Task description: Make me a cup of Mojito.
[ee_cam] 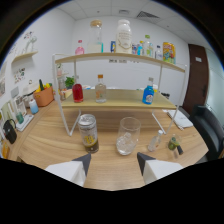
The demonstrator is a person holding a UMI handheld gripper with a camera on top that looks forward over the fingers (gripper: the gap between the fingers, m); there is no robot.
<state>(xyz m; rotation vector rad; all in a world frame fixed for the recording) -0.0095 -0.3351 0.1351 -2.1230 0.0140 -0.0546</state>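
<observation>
Two shelf tiers [120, 102] are seen behind, with red [77, 92], clear [100, 90] and blue [148, 94] bottles on the lower one. On the table [45, 137], a can [89, 133] and a glass [127, 135] with ice are placed just ahead of the fingers, well apart from them. Either could be tipped if approached off-centre. Gripper [114, 161] is spread, nothing held or touched.

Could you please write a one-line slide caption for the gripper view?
Open claw hovers over the wooden table, a can and a glass just ahead, bottles on the shelf beyond.
</observation>
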